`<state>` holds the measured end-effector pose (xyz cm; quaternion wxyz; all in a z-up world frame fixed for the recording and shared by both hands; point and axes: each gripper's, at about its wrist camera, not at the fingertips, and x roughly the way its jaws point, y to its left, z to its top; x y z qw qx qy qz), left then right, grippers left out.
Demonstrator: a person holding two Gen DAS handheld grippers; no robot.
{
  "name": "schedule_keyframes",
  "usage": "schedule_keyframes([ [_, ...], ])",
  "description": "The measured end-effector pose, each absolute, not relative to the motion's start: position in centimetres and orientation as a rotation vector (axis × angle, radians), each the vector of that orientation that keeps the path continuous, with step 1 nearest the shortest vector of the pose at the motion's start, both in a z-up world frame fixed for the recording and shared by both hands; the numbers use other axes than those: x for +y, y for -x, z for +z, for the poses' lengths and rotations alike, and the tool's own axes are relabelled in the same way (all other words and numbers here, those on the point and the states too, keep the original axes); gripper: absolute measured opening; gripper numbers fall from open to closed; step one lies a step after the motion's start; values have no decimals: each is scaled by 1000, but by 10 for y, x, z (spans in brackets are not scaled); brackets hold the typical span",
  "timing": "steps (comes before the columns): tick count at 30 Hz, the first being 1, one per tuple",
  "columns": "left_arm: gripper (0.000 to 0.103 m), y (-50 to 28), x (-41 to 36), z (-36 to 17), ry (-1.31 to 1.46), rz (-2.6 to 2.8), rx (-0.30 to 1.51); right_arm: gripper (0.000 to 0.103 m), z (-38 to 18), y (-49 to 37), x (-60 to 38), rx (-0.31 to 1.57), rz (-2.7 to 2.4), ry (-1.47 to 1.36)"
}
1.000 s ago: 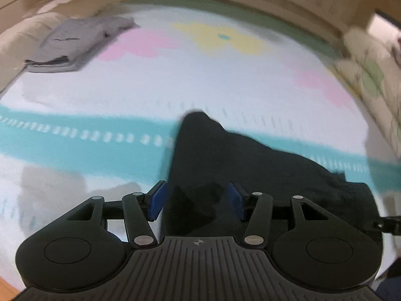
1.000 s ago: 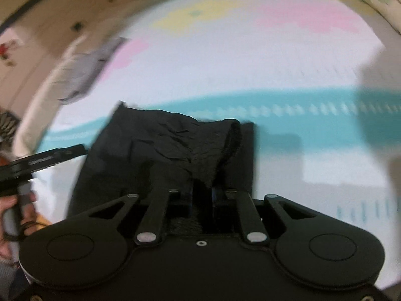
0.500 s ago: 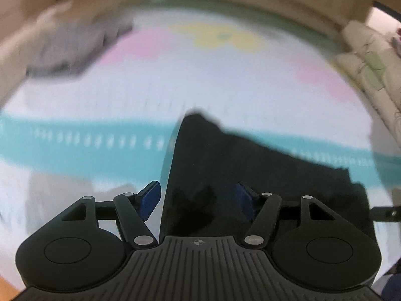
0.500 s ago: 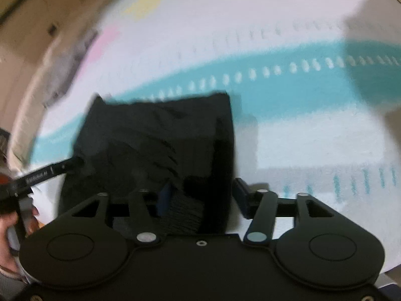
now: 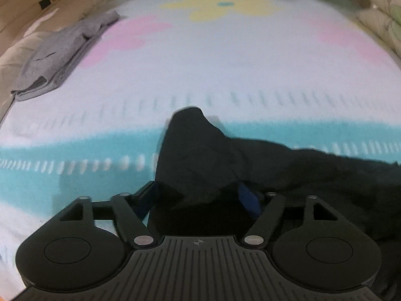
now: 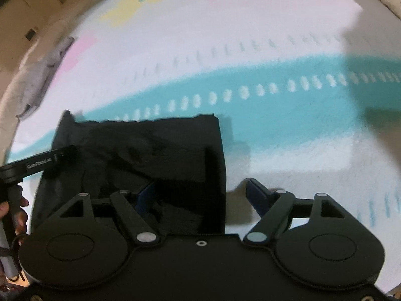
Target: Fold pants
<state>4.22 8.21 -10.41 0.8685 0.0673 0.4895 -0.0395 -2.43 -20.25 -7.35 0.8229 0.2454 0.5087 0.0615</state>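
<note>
The black pants (image 6: 150, 155) lie folded in a compact block on the patterned bedsheet (image 6: 225, 37). My right gripper (image 6: 203, 195) is open, its blue pads on either side of the block's right edge, holding nothing. In the left wrist view the black pants (image 5: 225, 165) spread rightwards in a rumpled heap. My left gripper (image 5: 198, 195) is open, with the cloth lying between its blue pads. The left gripper also shows in the right wrist view (image 6: 40, 163) at the block's left edge.
A folded grey garment (image 5: 60, 55) lies at the far left of the bed; it also shows in the right wrist view (image 6: 42, 75). A floral pillow (image 5: 381, 22) sits at the far right. The sheet has a teal stripe (image 6: 300, 95).
My right gripper let go of the pants and opened wide; the raised fold now lies flat. Both grippers drew back a little. My left gripper opened slightly wider.
</note>
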Motion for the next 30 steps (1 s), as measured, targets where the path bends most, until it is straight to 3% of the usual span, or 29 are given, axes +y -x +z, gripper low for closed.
schedule_keyframes([
  [15, 71, 19, 118, -81, -37, -229, 1021, 81, -76, 47, -217, 1085, 226, -600],
  [22, 72, 25, 131, -93, -4, -297, 1063, 90, -76, 68, -208, 1084, 312, -575],
  [26, 84, 19, 131, -101, 28, -311, 1059, 101, -76, 71, -201, 1082, 362, -570],
  [30, 101, 17, 116, -108, -34, -329, 1047, 103, -78, 69, -199, 1079, 365, -578],
])
